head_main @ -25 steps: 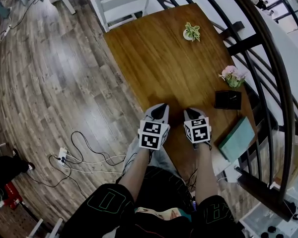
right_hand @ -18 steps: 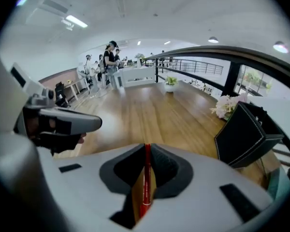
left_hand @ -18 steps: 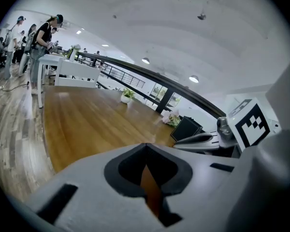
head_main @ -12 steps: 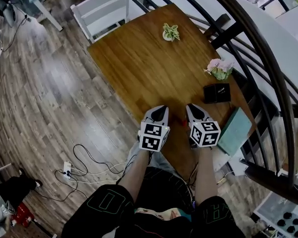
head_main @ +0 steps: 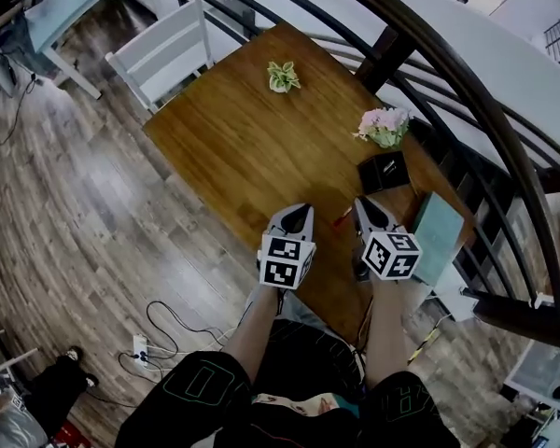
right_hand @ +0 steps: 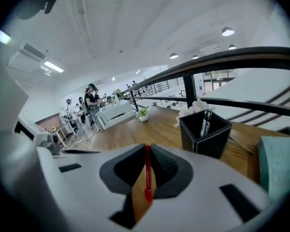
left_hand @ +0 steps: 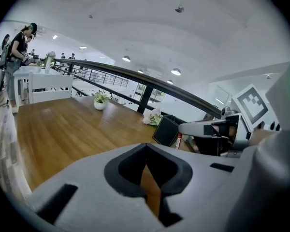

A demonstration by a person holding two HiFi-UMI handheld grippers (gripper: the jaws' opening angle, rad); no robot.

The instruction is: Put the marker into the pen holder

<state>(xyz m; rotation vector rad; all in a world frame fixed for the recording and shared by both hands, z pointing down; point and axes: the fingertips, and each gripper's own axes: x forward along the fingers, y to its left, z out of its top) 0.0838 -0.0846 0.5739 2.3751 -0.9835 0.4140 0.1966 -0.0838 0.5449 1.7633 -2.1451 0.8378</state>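
Red marker (right_hand: 147,175) in right hand-held gripper (head_main: 364,207) near table's (head_main: 226,147) edge.

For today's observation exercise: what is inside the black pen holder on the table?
Inside the pen holder, pens stand at the far side; its floor is hidden by the near walls.

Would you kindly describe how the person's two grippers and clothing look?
Both the left gripper and right gripper have light grey tapered shells with dark inner pads, each carrying a white cube of black square markers. The person's dark clothes bear green outlines.
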